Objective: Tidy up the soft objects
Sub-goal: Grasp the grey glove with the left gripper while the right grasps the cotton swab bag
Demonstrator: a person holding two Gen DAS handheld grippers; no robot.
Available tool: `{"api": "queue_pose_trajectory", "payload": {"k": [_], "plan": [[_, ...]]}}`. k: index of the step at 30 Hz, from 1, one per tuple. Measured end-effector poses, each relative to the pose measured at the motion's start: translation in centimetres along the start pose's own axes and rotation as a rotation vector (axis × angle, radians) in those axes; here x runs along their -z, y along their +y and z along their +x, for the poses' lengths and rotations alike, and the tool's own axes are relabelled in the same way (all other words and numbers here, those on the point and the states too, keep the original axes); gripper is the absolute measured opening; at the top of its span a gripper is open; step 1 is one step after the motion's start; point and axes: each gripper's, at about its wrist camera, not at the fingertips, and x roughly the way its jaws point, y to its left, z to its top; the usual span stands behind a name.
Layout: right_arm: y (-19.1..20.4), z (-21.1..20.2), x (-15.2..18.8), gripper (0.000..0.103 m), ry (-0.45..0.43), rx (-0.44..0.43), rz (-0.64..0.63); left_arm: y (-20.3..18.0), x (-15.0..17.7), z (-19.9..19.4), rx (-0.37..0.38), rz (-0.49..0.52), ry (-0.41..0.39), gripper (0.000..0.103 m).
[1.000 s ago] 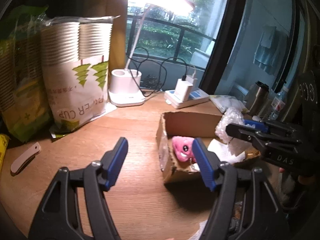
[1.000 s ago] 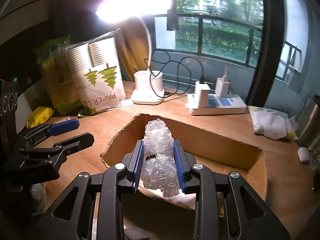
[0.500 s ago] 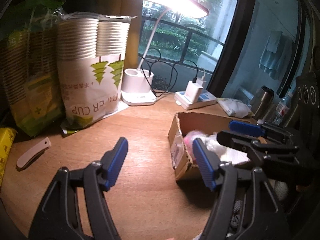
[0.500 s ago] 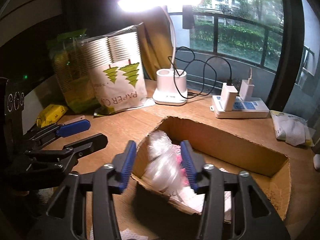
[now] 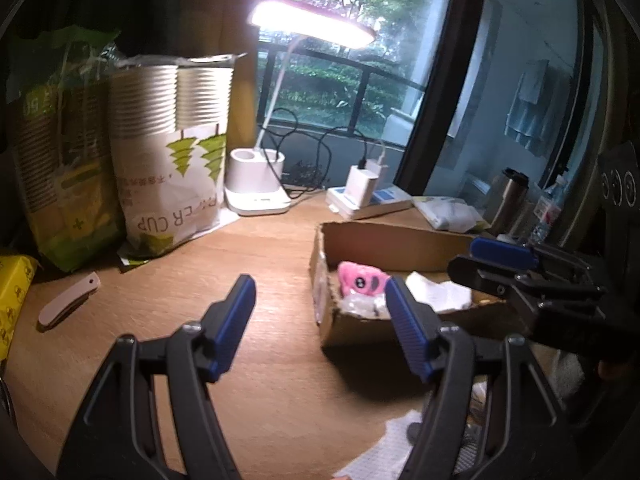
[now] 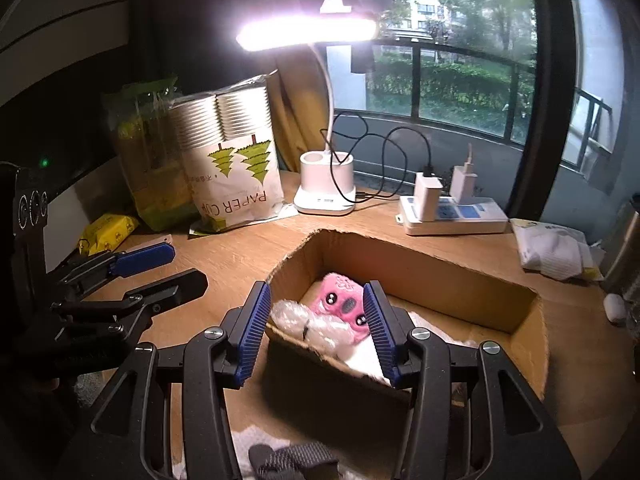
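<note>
- Cardboard box (image 6: 404, 268), open-topped with torn, ragged rims, sits on the wooden counter (image 6: 248, 252) and holds the soft things.
- Pink plush toy (image 6: 340, 300) lies inside near the box's front left corner, face up; it has two dark shiny eyes, a grey patch between them and a fuzzy surface.
- Bubble wrap (image 6: 304, 324), a crumpled clear-white wad, rests just beside the plush and against the front wall.
- White paper (image 5: 436, 292) lies flat in the box to the right of the toy.
- Right gripper (image 6: 316, 328) hangs above the box's front edge, blue pads spread wide, holding nothing.
- Left gripper (image 5: 320, 320) hovers over bare counter left of the box, likewise spread and empty.
- Paper cup pack (image 6: 232, 168) and a lit desk lamp (image 6: 324, 184) stand behind.
</note>
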Motion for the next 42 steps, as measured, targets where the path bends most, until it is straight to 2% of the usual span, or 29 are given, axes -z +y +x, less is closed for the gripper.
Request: {"api": "queue_pose_trajectory", "payload": {"k": [17,33,34,36,40,42], "plan": [[-1.5,-4.9,5.0,0.051,-0.020,0.048,0.046,-3.7,3.0,-1.8,0.033,0.029,0.011,0.069],[-2.3,-6.3,10.8,0.051,0.018,0.080,0.104,-6.0,7.1,-2.3,0.062,0.051,0.053,0.069],[-2.4,-6.2,11.2,0.052,0.024,0.082,0.110,-6.1,7.4,-2.2,0.064,0.051,0.058,0.069],[-2.2,-6.0,11.9,0.061,0.035,0.080,0.118,-6.3,8.0,-2.0,0.066,0.056,0.071,0.069],[-1.5,-5.2,13.0,0.066,0.053,0.082,0.113,-6.4,9.0,-1.5,0.062,0.058,0.105,0.069],[-1.4,-4.8,13.3,0.073,0.062,0.088,0.111,-6.5,9.2,-1.4,0.062,0.064,0.113,0.069]]}}
